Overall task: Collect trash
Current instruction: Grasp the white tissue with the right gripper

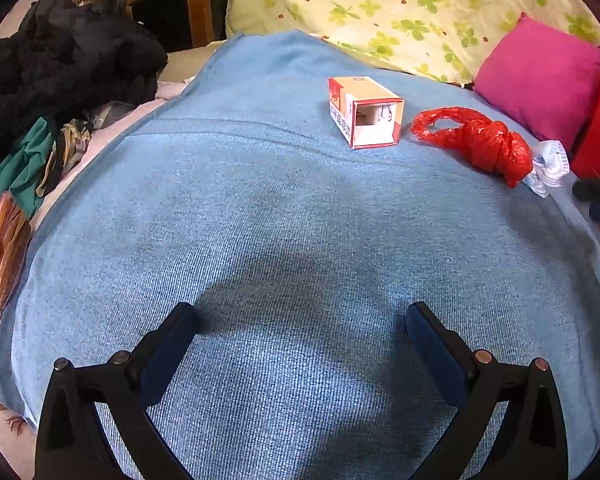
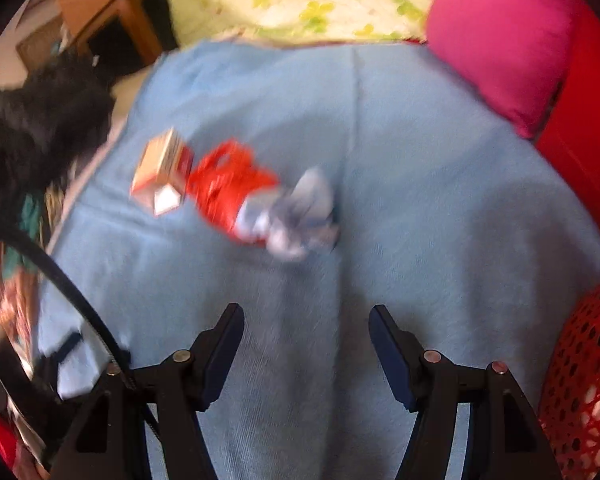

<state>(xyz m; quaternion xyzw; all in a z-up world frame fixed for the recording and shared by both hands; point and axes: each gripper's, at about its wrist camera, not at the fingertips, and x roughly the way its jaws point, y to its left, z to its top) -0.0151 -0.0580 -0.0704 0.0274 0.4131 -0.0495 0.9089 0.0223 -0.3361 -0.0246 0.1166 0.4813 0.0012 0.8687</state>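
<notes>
**Trash on the Blanket, Both Grippers Empty**

Three trash items lay in a row on the blue blanket [image 1: 284, 216], nearer its far edge than its near edge and toward its right side in the left wrist view.

- The box [image 1: 365, 111] lay on its side. Its long axis ran from far edge to near edge, and its open end faced the left gripper.
- The red bag [image 1: 478, 142], knotted into a lump, lay just right of the box. Its long axis slanted from the box toward the right edge, with the loose loop at the box end.
- The white wad [image 1: 550, 168] touched the bag's right end, close to the right edge.

A pink pillow [image 1: 540, 76] sat at the far right corner. A red mesh basket [image 2: 580, 368] stood at the right edge.

The left gripper [image 1: 302, 322] hovered over bare blanket with jaws spread wide, nothing between them. The right gripper [image 2: 306, 324] stood at a medium gap over bare blanket, also empty. The right wrist view was blurred.
</notes>
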